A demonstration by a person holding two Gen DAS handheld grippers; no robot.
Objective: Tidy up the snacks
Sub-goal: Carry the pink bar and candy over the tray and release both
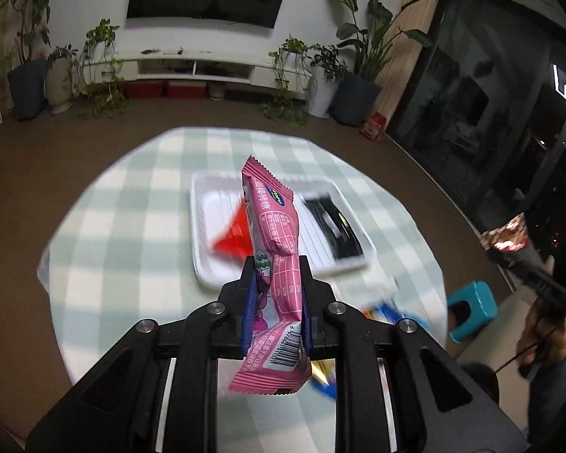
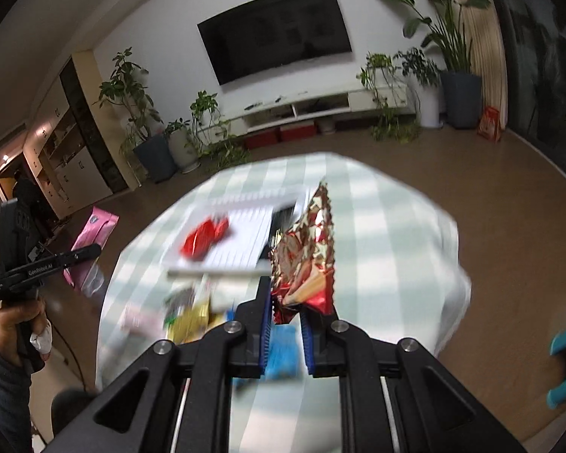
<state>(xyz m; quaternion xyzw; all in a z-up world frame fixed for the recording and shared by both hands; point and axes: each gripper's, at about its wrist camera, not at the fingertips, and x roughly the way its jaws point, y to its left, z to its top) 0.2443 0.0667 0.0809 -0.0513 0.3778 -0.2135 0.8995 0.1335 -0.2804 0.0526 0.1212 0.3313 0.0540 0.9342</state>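
Note:
My left gripper [image 1: 276,264] is shut on a pink snack packet [image 1: 273,234] and holds it upright above the green checked table [image 1: 132,204]. Behind it a white tray [image 1: 203,234] holds a red packet [image 1: 234,238] and a black packet [image 1: 334,226]. My right gripper [image 2: 296,294] is shut on a red and gold foil packet [image 2: 307,256], lifted above the table. In the right wrist view the tray [image 2: 245,241] with the red packet [image 2: 203,239] lies ahead to the left. The left gripper [image 2: 37,268] and pink packet [image 2: 94,230] show at the far left.
Loose snacks lie on the table in front of the tray: yellow and green packets [image 2: 192,313] and a blue one [image 2: 283,355]. A teal stool [image 1: 471,309] stands on the floor right of the table. Plants and a TV unit line the far wall.

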